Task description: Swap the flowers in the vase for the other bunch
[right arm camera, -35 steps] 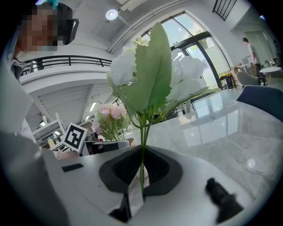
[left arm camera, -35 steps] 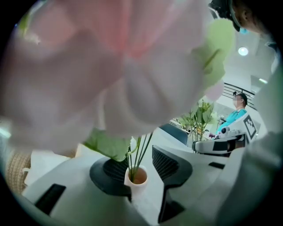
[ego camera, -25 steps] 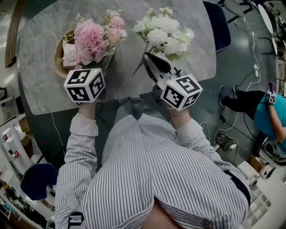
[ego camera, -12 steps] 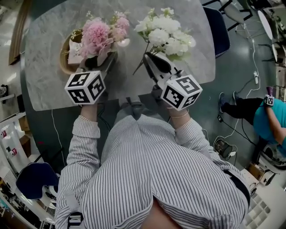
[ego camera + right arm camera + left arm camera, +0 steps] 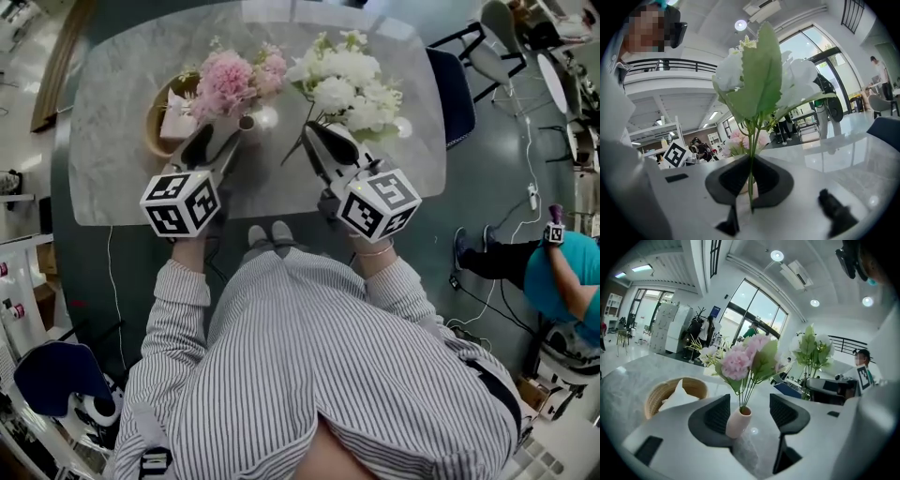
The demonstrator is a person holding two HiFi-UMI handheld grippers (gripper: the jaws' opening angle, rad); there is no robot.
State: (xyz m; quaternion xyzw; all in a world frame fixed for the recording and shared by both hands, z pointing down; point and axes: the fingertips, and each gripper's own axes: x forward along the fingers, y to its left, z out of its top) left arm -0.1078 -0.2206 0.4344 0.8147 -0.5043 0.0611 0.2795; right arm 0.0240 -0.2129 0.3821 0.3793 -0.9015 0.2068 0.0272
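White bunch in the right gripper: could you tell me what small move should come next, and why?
Probably lower the right gripper and lay the white bunch on the table: the pink bunch already stands in the vase, and the left gripper, its jaws just opened, holds nothing.

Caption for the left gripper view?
Jaws just opened, the left gripper frames the ungripped pink vase of pink flowers on the marble table.

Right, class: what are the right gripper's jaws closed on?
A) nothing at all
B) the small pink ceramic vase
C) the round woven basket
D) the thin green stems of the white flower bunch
D: in the right gripper view, the right gripper has its jaws shut on the thin green stems of the white flower bunch.
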